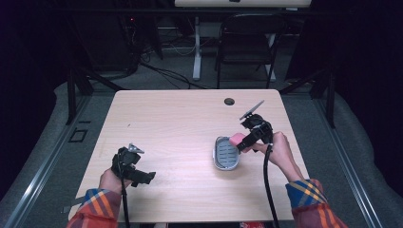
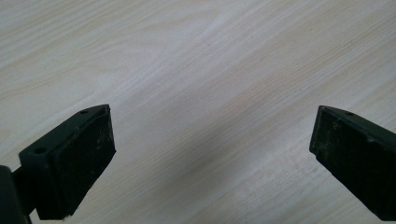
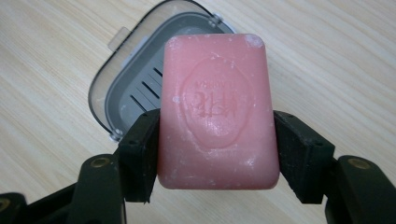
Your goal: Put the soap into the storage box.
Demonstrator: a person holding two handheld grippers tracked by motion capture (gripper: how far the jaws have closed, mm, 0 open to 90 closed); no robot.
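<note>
Waxy pink soap (image 3: 217,112) (embossed), glossy grey plastic dish (image 3: 126,88), matt pale wood table (image 3: 51,56)

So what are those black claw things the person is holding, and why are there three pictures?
They are grippers, hand tools with two jaws that pinch. One picture looks down from above the wooden table; the other two come from small cameras riding on each gripper. The right gripper pinches a pink bar of soap between its jaws, just above a grey soap dish that sits on the table. From above you can see the same soap and dish. The left gripper has its jaws wide apart, holding nothing, near the table's front left.
</note>
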